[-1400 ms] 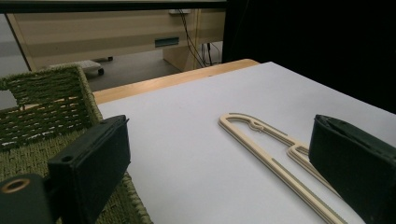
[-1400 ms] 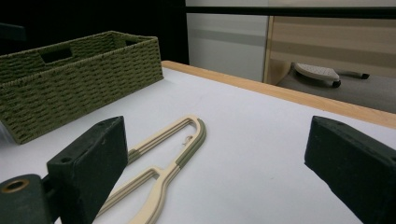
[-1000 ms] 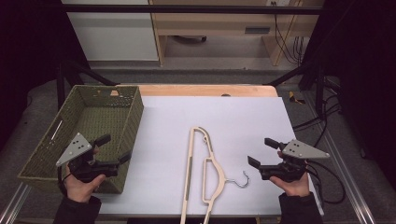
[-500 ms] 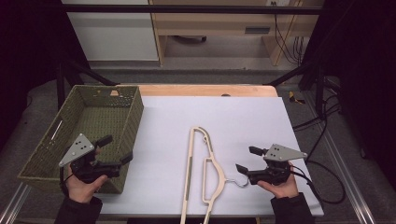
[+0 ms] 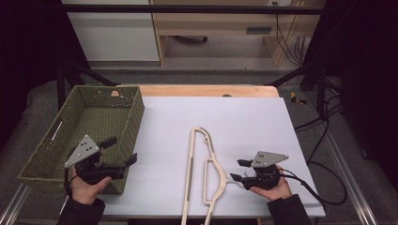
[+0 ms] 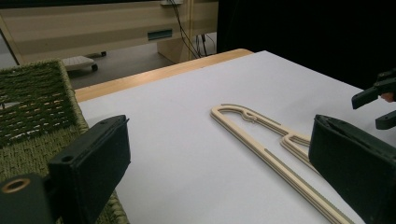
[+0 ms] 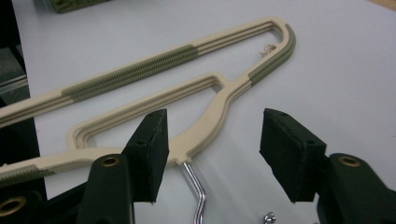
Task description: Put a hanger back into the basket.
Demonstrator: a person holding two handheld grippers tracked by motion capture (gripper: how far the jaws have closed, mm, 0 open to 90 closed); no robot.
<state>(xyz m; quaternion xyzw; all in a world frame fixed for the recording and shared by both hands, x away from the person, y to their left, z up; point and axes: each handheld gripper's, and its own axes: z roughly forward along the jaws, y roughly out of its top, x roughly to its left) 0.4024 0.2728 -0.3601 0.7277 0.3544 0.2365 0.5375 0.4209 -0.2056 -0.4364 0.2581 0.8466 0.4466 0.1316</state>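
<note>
Hanger hook sits between closing right gripper jaws, left gripper gaping.

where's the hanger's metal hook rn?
High view: the metal hook lies on the white table, sticking out from the right side of the cream hanger, between the tips of the right gripper, whose jaws have been closing, pads not yet touching.

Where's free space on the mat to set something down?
Bare: the white mat beyond the hanger up to the wooden edge, and the strip between basket and hanger. Crowded: near right, where the right gripper straddles the hanger's hook.
</note>
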